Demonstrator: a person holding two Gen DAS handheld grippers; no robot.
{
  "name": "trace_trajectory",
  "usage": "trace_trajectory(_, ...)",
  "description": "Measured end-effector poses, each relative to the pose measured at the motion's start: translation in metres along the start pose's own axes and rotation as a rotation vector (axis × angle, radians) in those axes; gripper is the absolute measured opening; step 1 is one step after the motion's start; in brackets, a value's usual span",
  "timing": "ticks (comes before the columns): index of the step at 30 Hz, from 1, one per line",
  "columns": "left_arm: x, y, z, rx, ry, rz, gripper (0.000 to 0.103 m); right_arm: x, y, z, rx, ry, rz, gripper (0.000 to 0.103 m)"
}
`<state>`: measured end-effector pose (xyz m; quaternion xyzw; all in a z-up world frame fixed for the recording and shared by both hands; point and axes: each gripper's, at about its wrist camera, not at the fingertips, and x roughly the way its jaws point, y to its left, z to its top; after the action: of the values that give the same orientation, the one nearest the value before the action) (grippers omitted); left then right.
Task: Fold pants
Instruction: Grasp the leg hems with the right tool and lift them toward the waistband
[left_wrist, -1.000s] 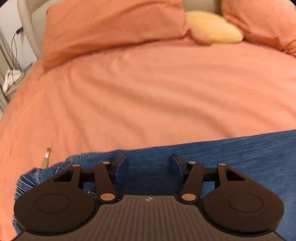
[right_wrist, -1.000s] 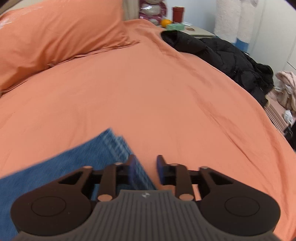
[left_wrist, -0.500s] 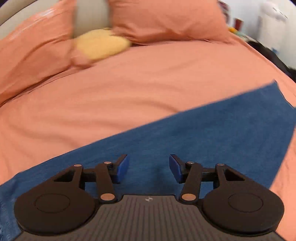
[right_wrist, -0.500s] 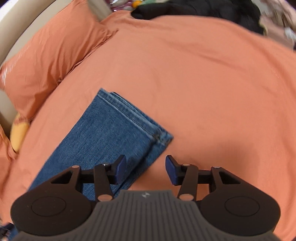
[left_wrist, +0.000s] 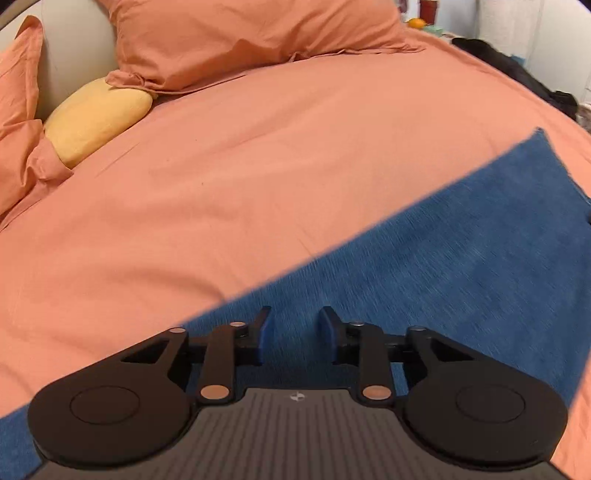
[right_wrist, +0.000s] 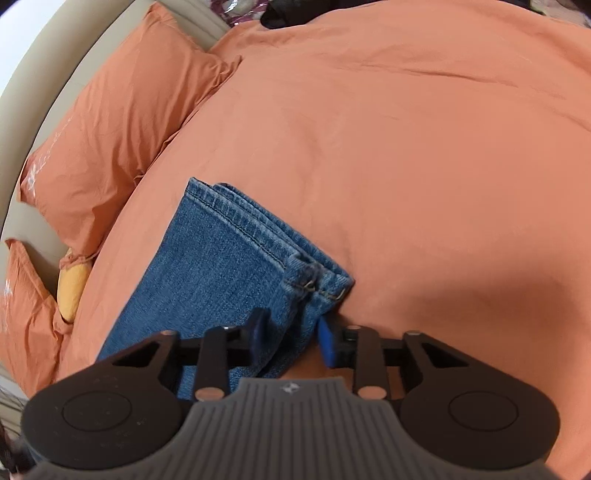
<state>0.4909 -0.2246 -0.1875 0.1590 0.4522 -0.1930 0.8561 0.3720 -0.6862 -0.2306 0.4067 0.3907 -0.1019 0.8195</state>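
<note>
Blue jeans (left_wrist: 443, 251) lie flat on an orange bed, the two legs stacked. In the left wrist view the denim runs diagonally from lower left to the right edge. My left gripper (left_wrist: 293, 332) is open and empty, hovering over the middle of the legs. In the right wrist view the hemmed leg ends (right_wrist: 258, 236) lie one on the other. My right gripper (right_wrist: 291, 338) is open, its fingers astride the near corner of the hems, the left pad over the denim and the right pad (right_wrist: 327, 345) over the sheet.
Orange pillows (left_wrist: 240, 33) and a yellow cushion (left_wrist: 96, 114) lie at the head of the bed by a beige headboard (right_wrist: 55, 92). A black jacket (left_wrist: 517, 70) lies at the far right edge. The orange sheet (right_wrist: 424, 147) spreads beyond the jeans.
Both grippers have swung round over the jeans. The left one turned right along the legs. The right one moved in on the hem corner, which now sits between its open fingers.
</note>
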Motion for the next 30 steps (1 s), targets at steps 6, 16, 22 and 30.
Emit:
trace_trajectory(6,0.023,-0.004,0.009,0.013,0.008,0.019,0.033,0.004,0.003,0.001,-0.077,0.000,-0.022,0.014)
trace_trajectory(16,-0.037,-0.036,-0.006,0.151,-0.012,-0.036,0.027,-0.003,0.022,0.008,-0.125,-0.009,-0.073,0.003)
trace_trajectory(22,-0.063,-0.077,-0.052,0.265,0.023,-0.144,0.023,-0.025,0.044,0.011,-0.193,-0.049,-0.086,0.003)
trace_trajectory(30,-0.063,-0.122,-0.088,0.338,0.045,-0.153,0.000,-0.053,0.073,0.008,-0.273,-0.092,-0.095,0.002)
